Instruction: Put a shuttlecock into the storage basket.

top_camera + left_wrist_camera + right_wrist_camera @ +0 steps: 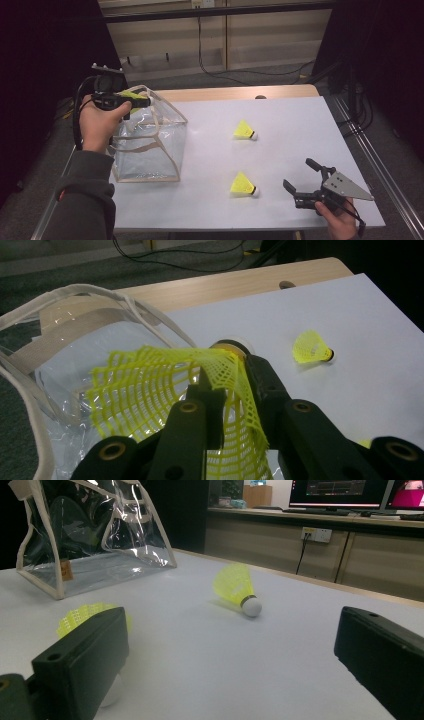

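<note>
My left gripper (131,100) hovers over the open top of a clear bag with beige trim (150,145) at the table's left. It is shut on the mesh skirt of a yellow shuttlecock (140,395), whose cork end points away past the jaw tips of the left gripper (230,372). Two more yellow shuttlecocks lie on the white table top: one at the middle (245,131) (237,587) (311,347), one nearer the front (242,185) (80,617). My right gripper (298,173) (232,625) rests low at the front right, open, nothing between its jaws, with the nearer shuttlecock just beside its left jaw.
The white table top (290,125) has a wooden strip (235,93) along its far edge, with a small hole in it. Cables (220,72) run over the floor behind, below pale cabinets. Monitors (345,490) stand on a counter beyond the table. A metal rail (380,165) lines the right side.
</note>
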Motion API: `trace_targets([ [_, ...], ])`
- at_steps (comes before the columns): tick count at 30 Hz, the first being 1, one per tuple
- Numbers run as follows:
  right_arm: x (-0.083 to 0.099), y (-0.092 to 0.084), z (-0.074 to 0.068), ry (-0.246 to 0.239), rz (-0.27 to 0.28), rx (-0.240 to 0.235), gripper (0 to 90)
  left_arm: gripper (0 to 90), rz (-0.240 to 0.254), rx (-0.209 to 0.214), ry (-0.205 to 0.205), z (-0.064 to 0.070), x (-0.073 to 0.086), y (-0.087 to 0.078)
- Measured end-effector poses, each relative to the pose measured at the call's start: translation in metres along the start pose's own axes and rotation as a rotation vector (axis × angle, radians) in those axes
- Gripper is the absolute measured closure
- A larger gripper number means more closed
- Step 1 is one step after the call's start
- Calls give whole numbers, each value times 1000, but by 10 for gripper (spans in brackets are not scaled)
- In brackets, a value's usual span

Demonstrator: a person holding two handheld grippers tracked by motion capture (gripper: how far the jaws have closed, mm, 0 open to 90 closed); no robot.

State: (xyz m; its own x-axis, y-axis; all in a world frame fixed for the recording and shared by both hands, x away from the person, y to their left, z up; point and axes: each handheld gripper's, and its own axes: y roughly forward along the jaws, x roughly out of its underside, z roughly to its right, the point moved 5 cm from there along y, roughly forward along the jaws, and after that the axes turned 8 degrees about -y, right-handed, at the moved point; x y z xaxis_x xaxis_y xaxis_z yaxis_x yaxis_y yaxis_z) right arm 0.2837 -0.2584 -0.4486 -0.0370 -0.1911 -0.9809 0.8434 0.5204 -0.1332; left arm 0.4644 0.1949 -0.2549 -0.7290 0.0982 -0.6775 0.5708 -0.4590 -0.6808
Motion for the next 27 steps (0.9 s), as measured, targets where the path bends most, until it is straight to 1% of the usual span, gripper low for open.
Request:
trace_targets([
  [4,0,0,0,-2,-1,-2,9,788,-2,-5,1,-1,0,1],
  [8,0,1,0,-5,-1,-5,10,788,1,-7,-8,-4,-1,1],
  [11,0,1,0,-2,-2,-4,9,788,7,-14,-16,-5,-1,1],
  [15,0,1,-1,1,-1,-3,9,788,6,-24,-15,-9,-2,0],
  [18,0,1,-1,-5,-1,-4,10,788,9,-33,-23,-11,-2,2],
  [21,0,1,-1,-5,-1,-4,10,788,23,-39,-36,-14,-1,4],
  [22,0,1,-1,-2,-3,-4,10,788,29,-44,-48,-16,-1,5],
  [23,0,1,-1,-2,-3,-3,10,788,23,-50,-51,-18,0,6],
  [27,0,0,-1,0,-1,-3,10,788,27,-66,-68,-24,1,7],
])
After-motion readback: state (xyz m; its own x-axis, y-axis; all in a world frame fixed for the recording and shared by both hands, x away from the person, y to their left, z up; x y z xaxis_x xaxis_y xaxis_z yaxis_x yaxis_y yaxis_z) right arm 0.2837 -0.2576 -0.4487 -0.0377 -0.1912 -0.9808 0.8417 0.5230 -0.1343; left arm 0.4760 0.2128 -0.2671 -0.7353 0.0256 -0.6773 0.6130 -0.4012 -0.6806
